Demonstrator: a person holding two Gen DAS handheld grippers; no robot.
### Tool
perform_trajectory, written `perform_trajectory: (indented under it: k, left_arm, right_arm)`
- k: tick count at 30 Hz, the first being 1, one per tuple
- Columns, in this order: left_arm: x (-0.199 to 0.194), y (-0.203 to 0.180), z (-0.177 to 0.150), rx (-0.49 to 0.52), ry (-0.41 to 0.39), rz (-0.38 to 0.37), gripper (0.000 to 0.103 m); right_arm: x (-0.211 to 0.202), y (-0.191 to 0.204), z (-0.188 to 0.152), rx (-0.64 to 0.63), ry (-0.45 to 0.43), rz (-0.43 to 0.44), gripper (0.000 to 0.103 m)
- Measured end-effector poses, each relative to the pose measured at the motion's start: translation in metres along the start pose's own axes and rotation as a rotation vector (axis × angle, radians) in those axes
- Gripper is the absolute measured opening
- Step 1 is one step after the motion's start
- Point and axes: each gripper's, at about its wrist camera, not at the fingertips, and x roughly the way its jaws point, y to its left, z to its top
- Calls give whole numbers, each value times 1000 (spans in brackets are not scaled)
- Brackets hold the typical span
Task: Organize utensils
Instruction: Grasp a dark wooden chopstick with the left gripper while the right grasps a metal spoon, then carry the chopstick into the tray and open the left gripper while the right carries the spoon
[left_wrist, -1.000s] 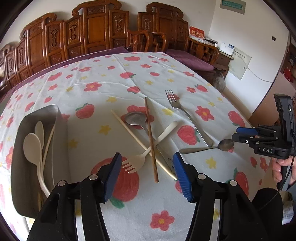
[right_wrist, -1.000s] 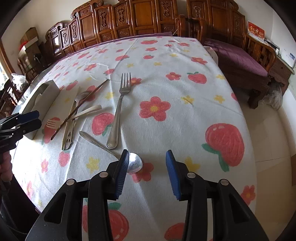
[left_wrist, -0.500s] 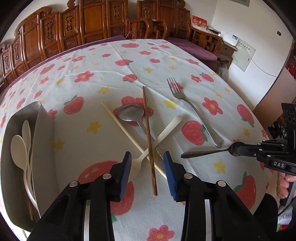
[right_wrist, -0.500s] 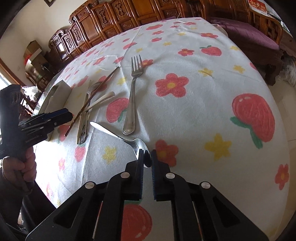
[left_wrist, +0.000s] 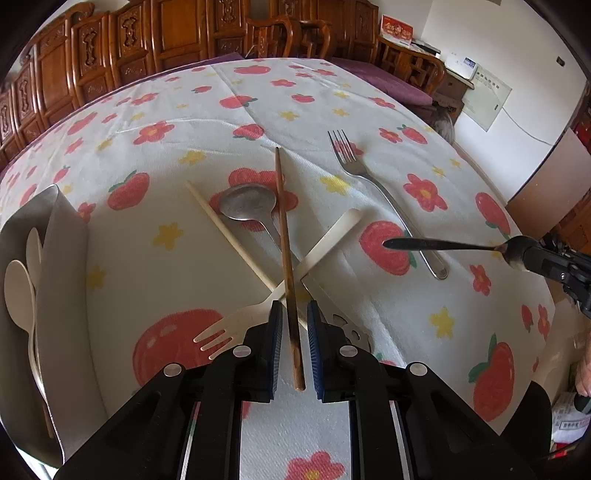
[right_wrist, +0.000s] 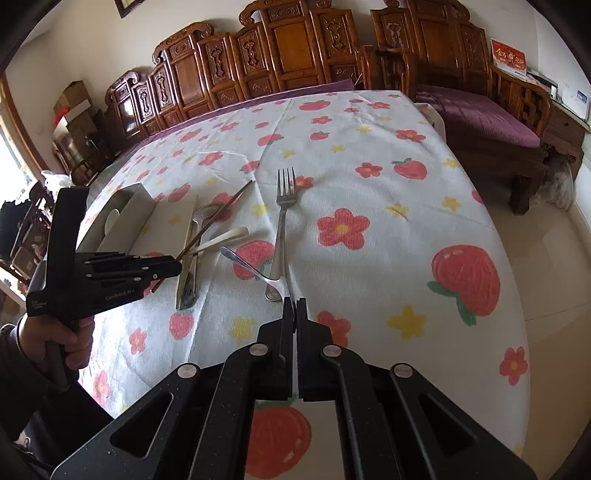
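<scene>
My left gripper (left_wrist: 294, 314) has its jaws narrowed around the near end of a brown wooden chopstick (left_wrist: 285, 236), with small gaps still showing. The chopstick lies over a cream plastic fork (left_wrist: 280, 291), a pale chopstick (left_wrist: 229, 232) and a metal spoon (left_wrist: 247, 206). My right gripper (right_wrist: 294, 306) is shut on the bowl of a small metal spoon (right_wrist: 243, 264) and holds it lifted above the cloth; it also shows in the left wrist view (left_wrist: 443, 244). A metal fork (right_wrist: 281, 221) lies on the table.
A grey utensil tray (left_wrist: 55, 266) at the left holds cream spoons (left_wrist: 18, 288). The table has a strawberry and flower cloth (right_wrist: 369, 184). Carved wooden chairs (right_wrist: 295, 48) line the far side. The table edge drops to the floor at the right.
My left gripper moved forward and closed in around the brown chopstick. My right gripper shut on the small spoon's bowl and lifted it off the cloth.
</scene>
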Motion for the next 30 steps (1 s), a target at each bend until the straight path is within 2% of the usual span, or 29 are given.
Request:
perform_trajectory:
  k: [3,10,18,30]
  left_arm:
    - [1,-1,-1,5,4,4,6]
    - [-17,-4,-3,15,-29,15,4]
    - [-73,10,-6,4,-116,27,4]
    - [-145,62,-30,-31,-194,94,4]
  right_arm:
    - [-3,1,3,-1,-14,-1,2]
    - [-13,13,9,-26,-54,-19,2]
    - [-28,38,23,-48,-122,-48,2]
    - [-25,99,34,-75,-174,-53,2]
